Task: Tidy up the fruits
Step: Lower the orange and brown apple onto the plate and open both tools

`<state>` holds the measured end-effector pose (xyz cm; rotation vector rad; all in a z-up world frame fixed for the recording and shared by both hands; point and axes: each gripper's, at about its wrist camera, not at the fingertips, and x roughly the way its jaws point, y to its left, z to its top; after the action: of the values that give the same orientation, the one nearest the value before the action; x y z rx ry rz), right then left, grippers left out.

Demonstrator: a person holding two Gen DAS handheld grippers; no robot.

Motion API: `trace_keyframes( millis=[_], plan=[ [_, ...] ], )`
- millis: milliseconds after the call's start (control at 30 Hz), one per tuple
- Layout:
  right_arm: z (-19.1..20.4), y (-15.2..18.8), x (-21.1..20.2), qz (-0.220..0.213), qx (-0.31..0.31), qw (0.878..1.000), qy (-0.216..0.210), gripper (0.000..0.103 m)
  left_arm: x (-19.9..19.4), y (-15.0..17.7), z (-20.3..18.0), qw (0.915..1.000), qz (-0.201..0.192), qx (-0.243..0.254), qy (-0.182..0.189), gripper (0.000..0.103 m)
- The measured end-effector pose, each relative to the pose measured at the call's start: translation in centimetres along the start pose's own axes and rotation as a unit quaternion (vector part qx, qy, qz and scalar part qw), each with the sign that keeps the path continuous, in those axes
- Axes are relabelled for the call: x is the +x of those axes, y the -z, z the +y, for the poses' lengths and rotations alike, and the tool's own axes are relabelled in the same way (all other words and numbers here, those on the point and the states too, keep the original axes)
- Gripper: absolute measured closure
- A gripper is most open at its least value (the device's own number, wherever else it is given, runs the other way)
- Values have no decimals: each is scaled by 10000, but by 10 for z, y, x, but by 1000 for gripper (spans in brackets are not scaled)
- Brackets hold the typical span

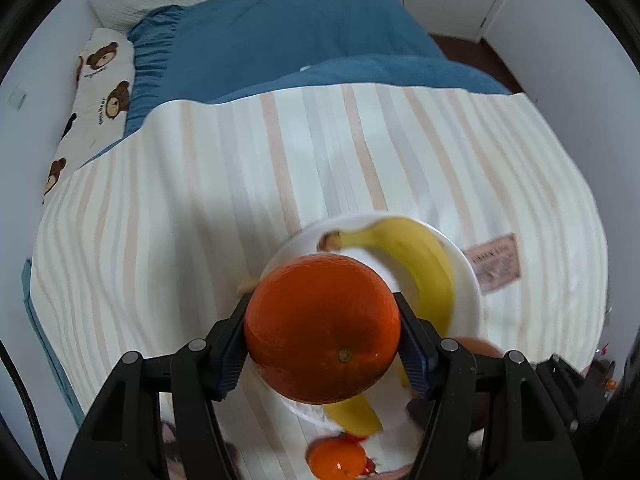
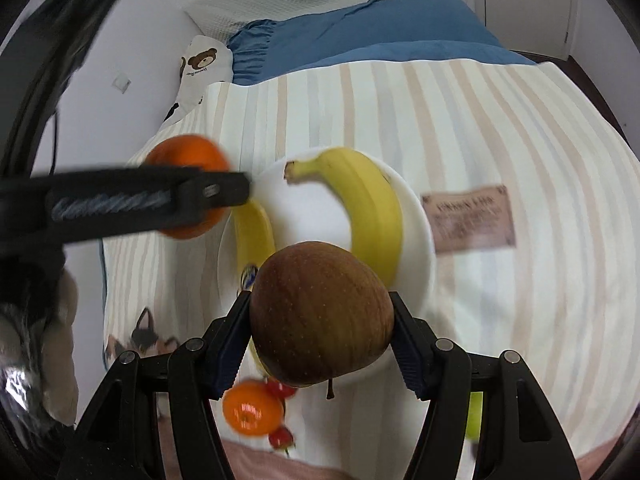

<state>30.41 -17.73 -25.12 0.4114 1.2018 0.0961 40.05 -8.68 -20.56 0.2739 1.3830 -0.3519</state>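
My left gripper (image 1: 322,332) is shut on a large orange (image 1: 322,328), held above the near-left part of a white plate (image 1: 468,280). In the right wrist view that same gripper (image 2: 216,192) reaches in from the left with its orange (image 2: 188,156) beside the plate (image 2: 420,216). My right gripper (image 2: 320,316) is shut on a reddish-brown apple (image 2: 320,316) over the plate's near edge. Two bananas lie on the plate: one (image 2: 368,204) curving along the right, another (image 2: 254,236) along the left.
A striped cloth (image 1: 200,200) covers a bed with a blue quilt (image 1: 280,36) and a bear-print pillow (image 1: 102,80). A small orange (image 2: 252,408), red cherries (image 2: 280,436) and a green fruit (image 2: 474,416) lie near the front. A pink label (image 2: 472,216) sits right of the plate.
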Motion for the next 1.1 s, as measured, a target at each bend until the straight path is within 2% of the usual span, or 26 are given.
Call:
trace_keyframes(
  millis=[133, 233, 367, 700, 733, 800, 967, 1100],
  plan=[
    [4, -12, 25, 171, 66, 9998, -80, 36, 27, -19, -3, 9993, 247, 244, -141, 40],
    [4, -14, 40, 301, 109, 9994, -96, 36, 45, -20, -4, 9981, 394, 395, -275, 40],
    [2, -12, 49, 378, 114, 9991, -133, 36, 60, -18, 2, 9974, 588, 337, -262, 40],
    [1, -26, 64, 550, 250, 9976, -326, 35, 67, -22, 9, 9972, 698, 229, -172, 38],
    [1, -26, 64, 567, 291, 9970, -433, 32, 65, -23, 9, 9971, 700, 209, -209, 38],
    [0, -28, 64, 599, 287, 9973, -321, 32, 63, -25, 11, 9976, 655, 133, -171, 38],
    [0, -24, 62, 632, 334, 9971, -246, 31, 54, -27, 21, 9984, 543, -127, -13, 29],
    [-5, -22, 55, 622, 387, 9971, -226, 23, 48, -22, 27, 9984, 484, -266, 93, 20]
  ],
)
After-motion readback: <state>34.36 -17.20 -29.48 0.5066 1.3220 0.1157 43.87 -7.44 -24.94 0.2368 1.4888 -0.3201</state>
